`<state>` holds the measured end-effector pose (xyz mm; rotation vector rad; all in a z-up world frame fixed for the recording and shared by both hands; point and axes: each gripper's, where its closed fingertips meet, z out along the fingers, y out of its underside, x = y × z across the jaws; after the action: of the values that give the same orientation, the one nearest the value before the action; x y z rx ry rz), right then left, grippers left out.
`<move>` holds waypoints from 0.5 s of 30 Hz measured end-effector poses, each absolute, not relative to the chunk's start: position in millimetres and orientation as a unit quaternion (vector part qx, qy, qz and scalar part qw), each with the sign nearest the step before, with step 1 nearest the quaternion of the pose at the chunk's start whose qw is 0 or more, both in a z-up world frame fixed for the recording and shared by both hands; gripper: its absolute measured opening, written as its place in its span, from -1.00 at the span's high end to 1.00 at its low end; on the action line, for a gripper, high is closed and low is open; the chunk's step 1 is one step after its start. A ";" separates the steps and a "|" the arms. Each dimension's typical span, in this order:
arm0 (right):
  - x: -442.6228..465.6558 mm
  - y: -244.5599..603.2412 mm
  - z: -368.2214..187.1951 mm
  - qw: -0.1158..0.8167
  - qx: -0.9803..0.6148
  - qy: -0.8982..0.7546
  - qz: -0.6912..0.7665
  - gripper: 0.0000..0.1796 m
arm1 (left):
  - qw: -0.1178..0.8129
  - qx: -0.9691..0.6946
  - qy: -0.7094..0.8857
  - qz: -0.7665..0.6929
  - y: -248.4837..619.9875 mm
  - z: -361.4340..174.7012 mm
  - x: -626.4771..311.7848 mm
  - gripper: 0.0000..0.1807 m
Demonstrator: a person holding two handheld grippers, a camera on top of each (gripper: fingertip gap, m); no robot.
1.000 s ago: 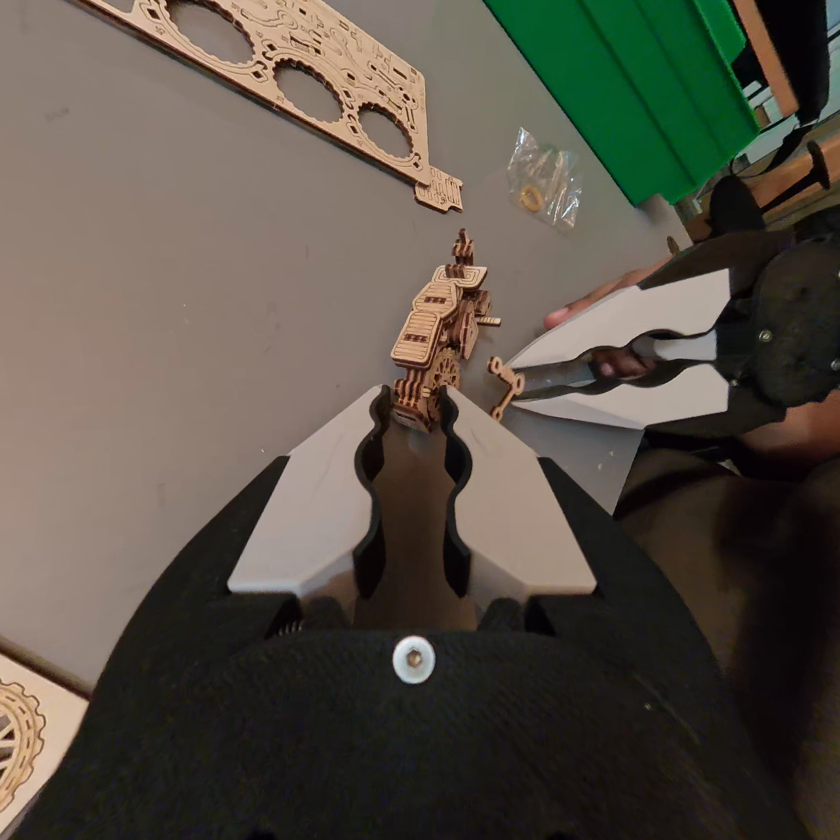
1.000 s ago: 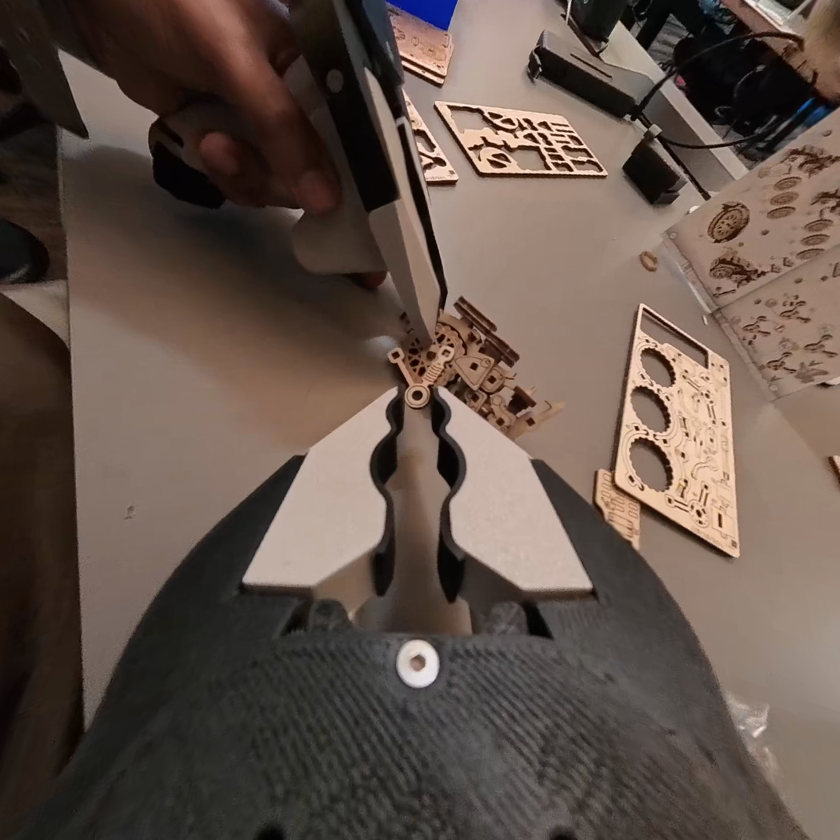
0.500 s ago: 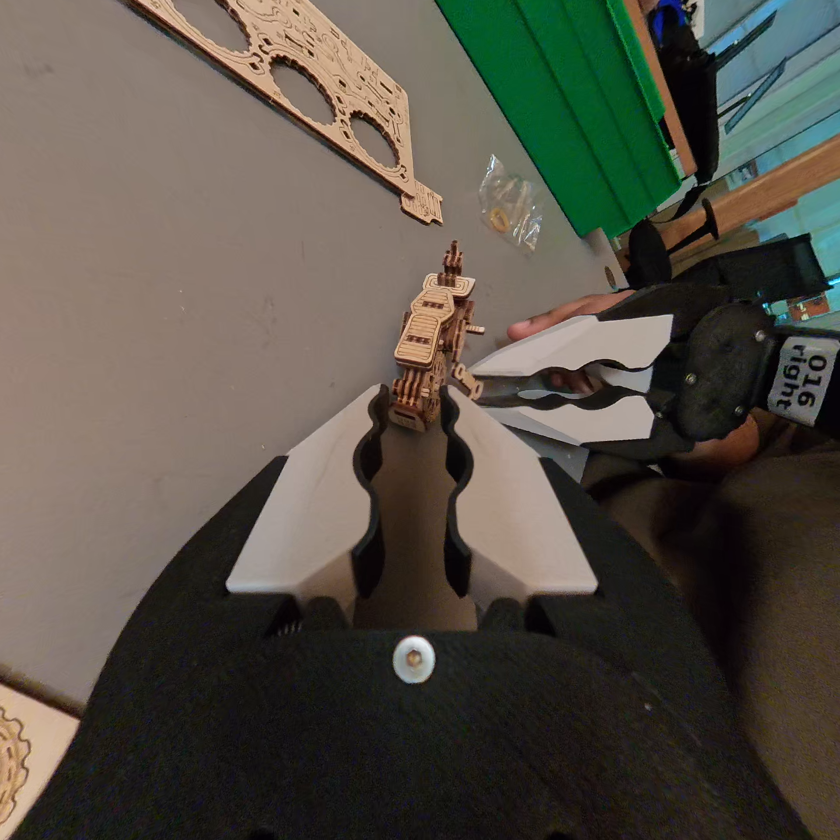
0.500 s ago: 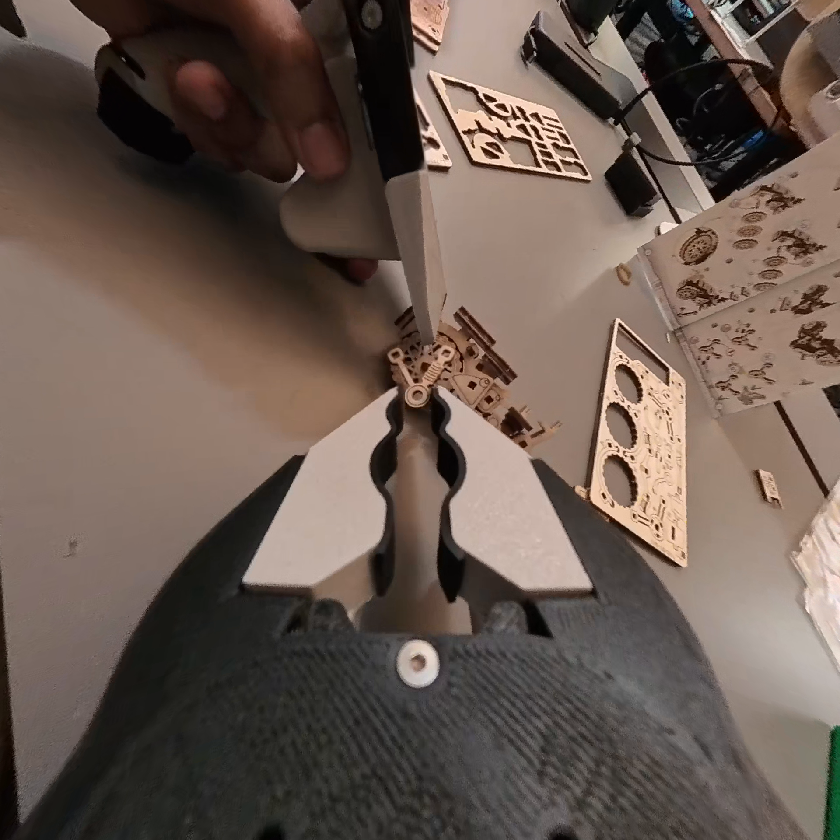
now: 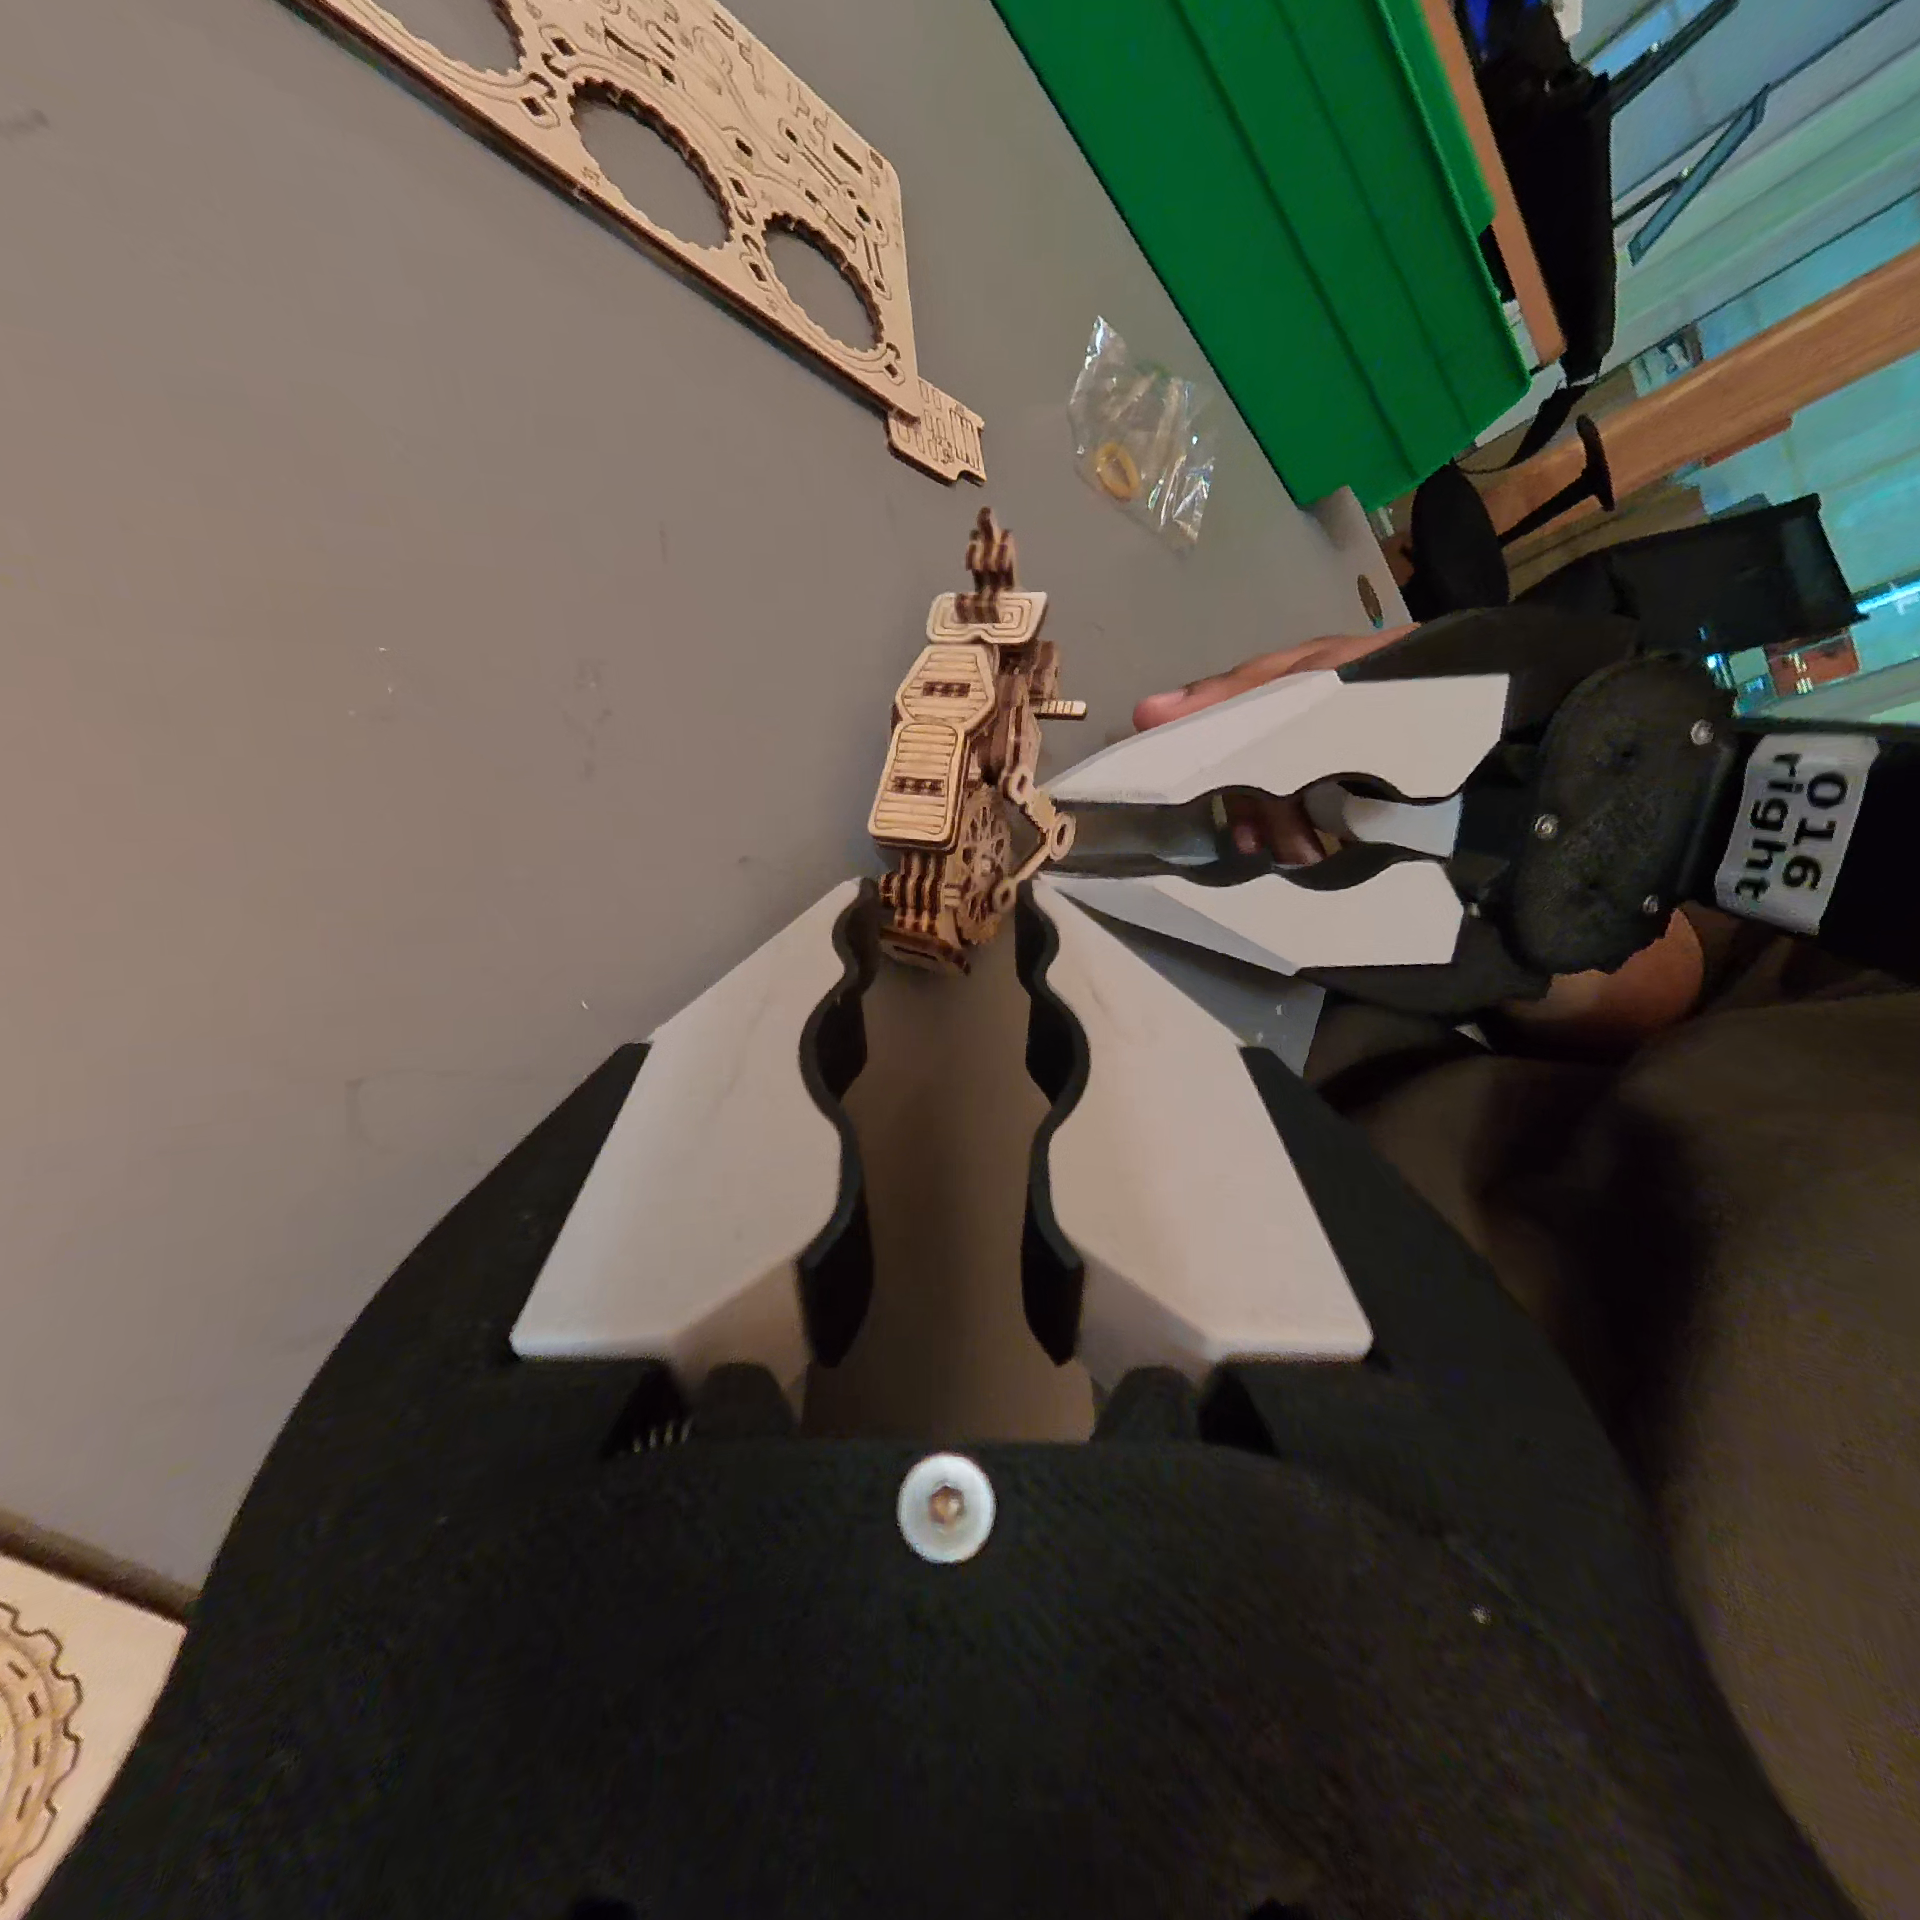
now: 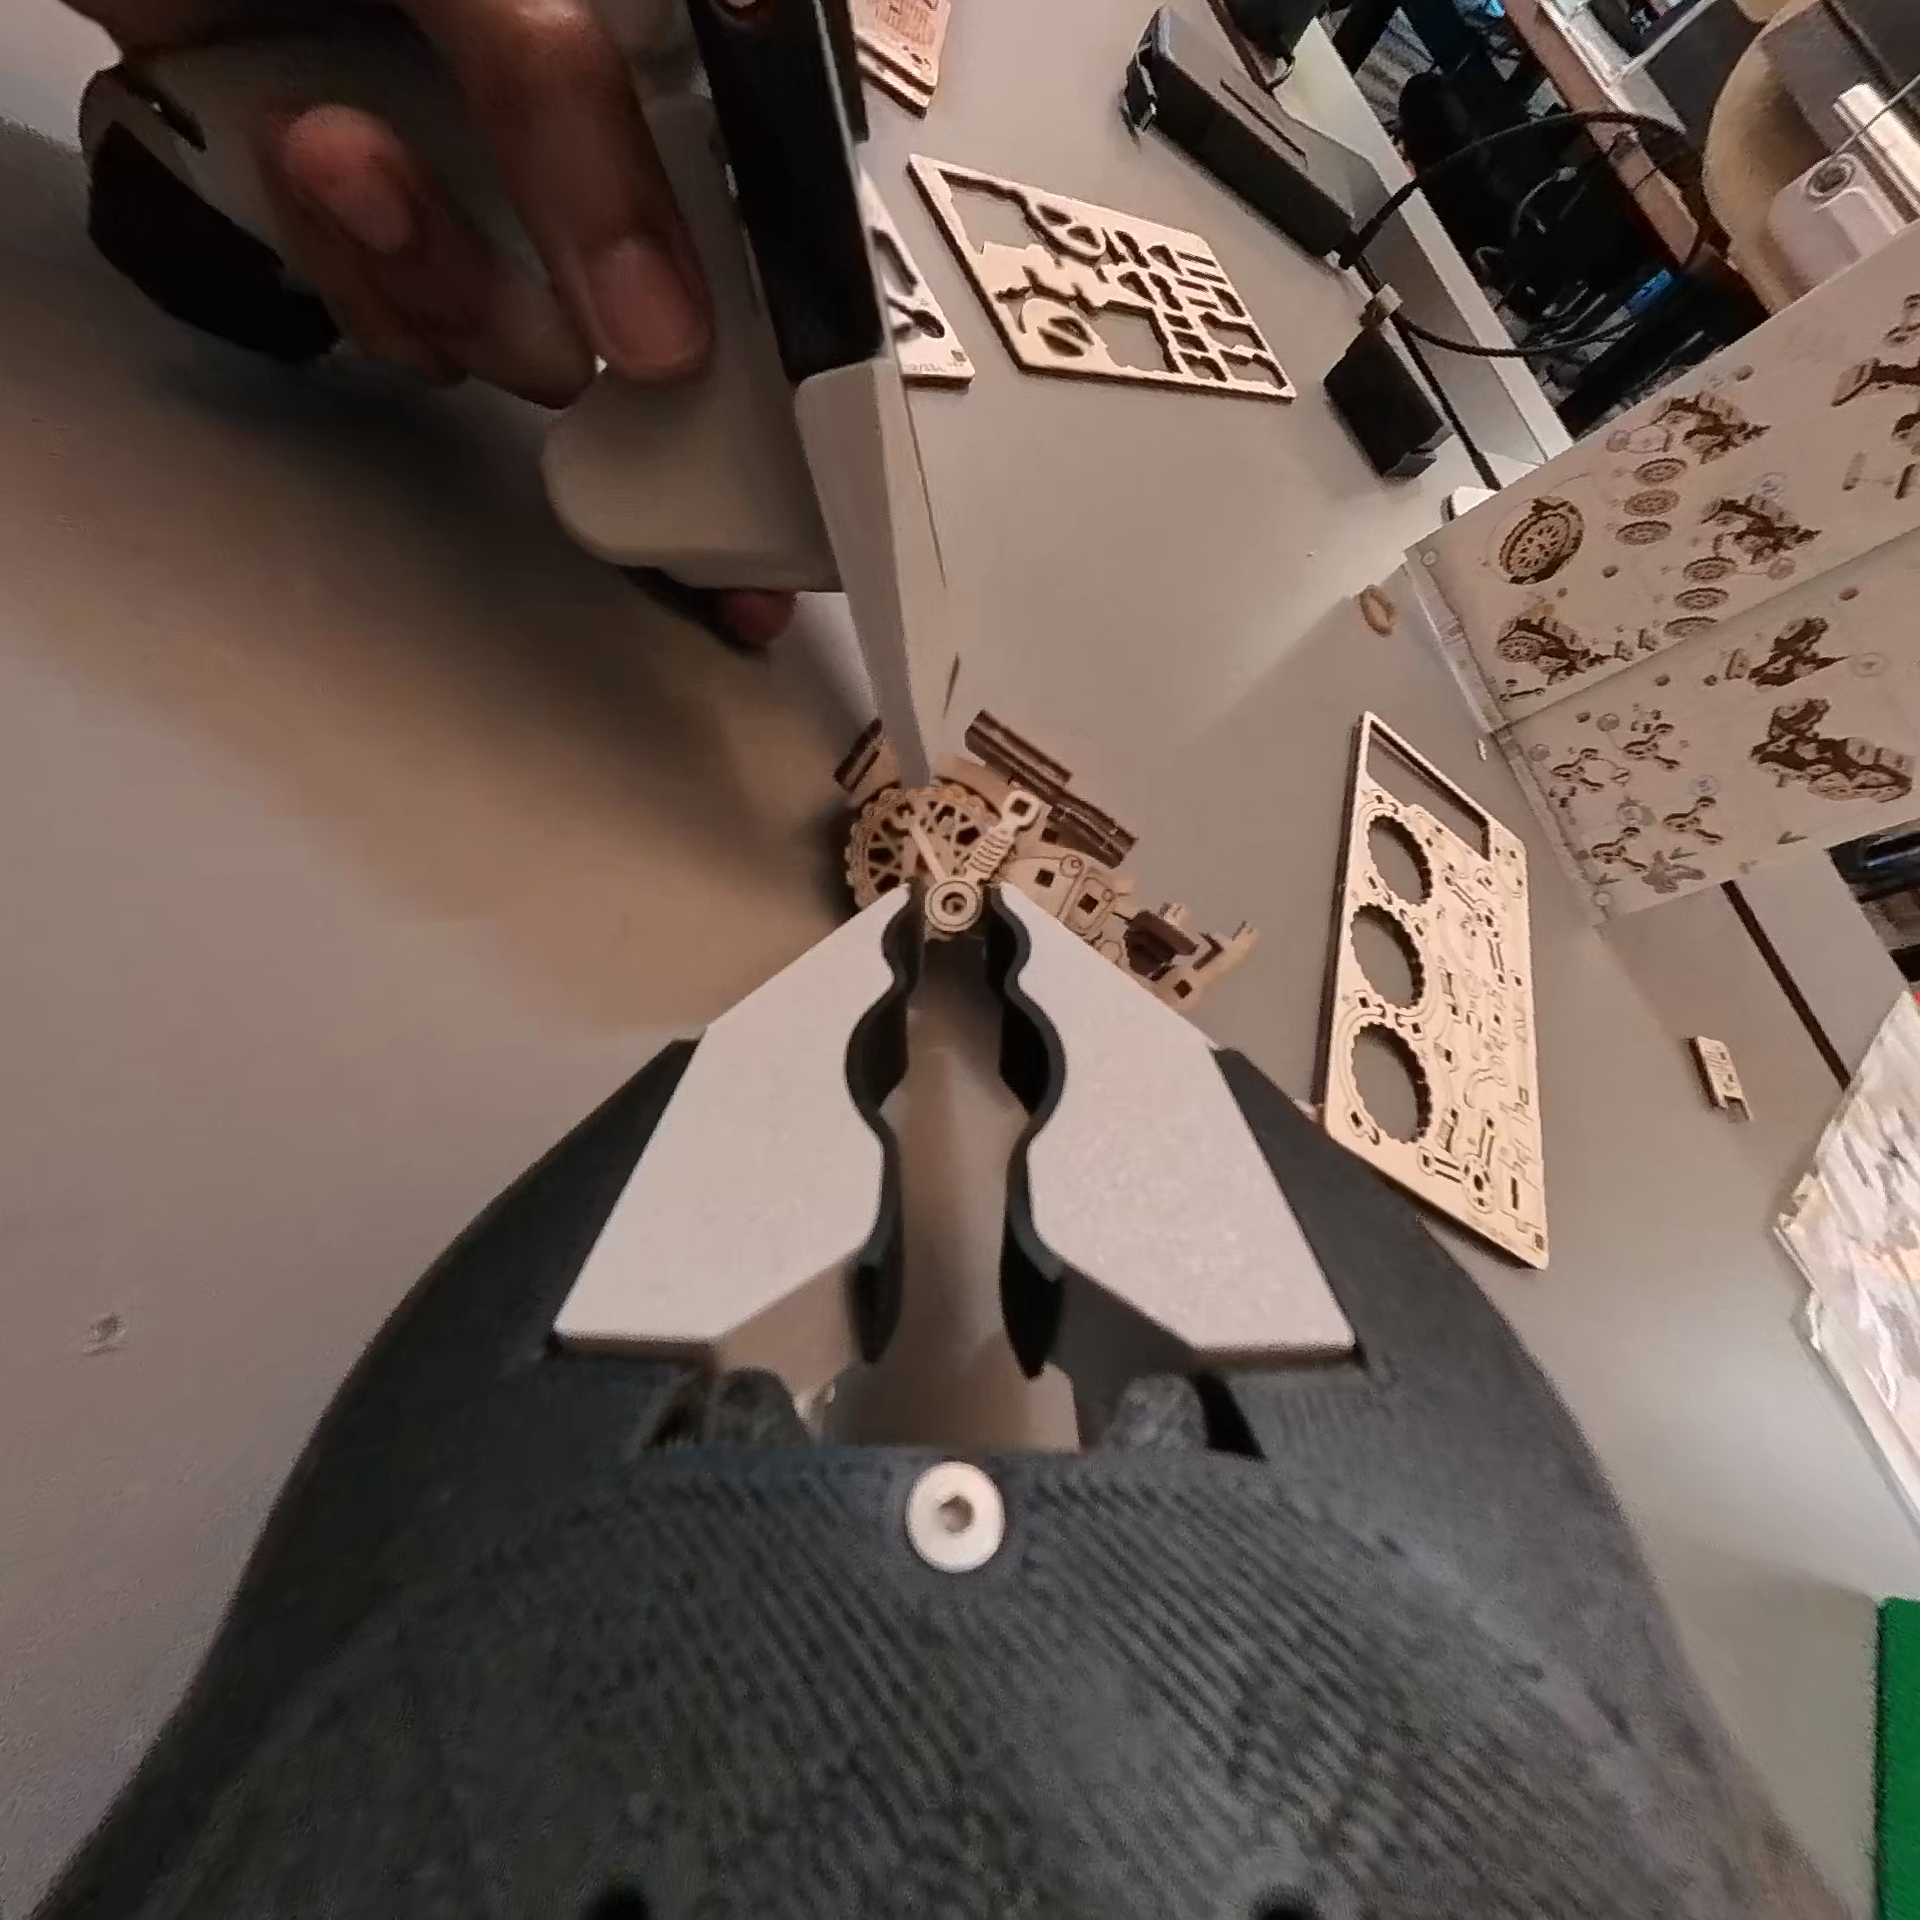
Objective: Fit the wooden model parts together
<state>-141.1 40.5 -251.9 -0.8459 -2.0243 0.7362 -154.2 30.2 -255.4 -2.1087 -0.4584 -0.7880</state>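
A partly built wooden model [image 5: 956,748], shaped like a small motorcycle, is held off the grey table [image 5: 364,675]. My left gripper [image 5: 940,914] is shut on its lower end. My right gripper [image 5: 1060,842] comes in from the right, shut on a small wooden linkage part [image 5: 1039,831] that touches the model's gear wheel. In the right wrist view, the right gripper [image 6: 956,909] pinches the part's round end [image 6: 951,902]. The part's arm lies across the model [image 6: 1081,862]. The left gripper [image 6: 914,753] reaches down from above, held by a hand [image 6: 499,208].
A punched-out wooden sheet [image 5: 727,177] lies beyond the model, and shows in the right wrist view [image 6: 1423,997]. A plastic bag [image 5: 1143,436] and a green bin [image 5: 1299,208] are farther off. Another cut sheet [image 6: 1101,281], printed sheets [image 6: 1714,644] and a black adapter [image 6: 1382,405] sit at the back. Both grippers' tips are close together, under 4 cm apart.
The right gripper has carried the small part leftward from a short gap beside the model until it touches the gear wheel. The left gripper has kept its hold on the model.
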 end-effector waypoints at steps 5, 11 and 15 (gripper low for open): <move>-141.3 40.4 -249.0 0.382 -0.361 -0.790 0.317 0.90 | 0.405 -0.845 -0.172 -0.304 29.1 -256.9 -151.6 0.74; -140.5 37.0 -250.8 0.341 -0.395 -0.779 0.347 0.90 | 0.402 -0.849 -0.170 -0.299 29.1 -258.7 -151.1 0.73; -141.0 36.6 -251.3 0.339 -0.395 -0.780 0.348 0.90 | 0.402 -0.848 -0.170 -0.300 29.1 -259.0 -151.2 0.74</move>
<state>-141.0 36.6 -251.3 -1.0289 -2.0315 0.9063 -151.2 29.1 -259.0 -2.1436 -0.4287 -0.7577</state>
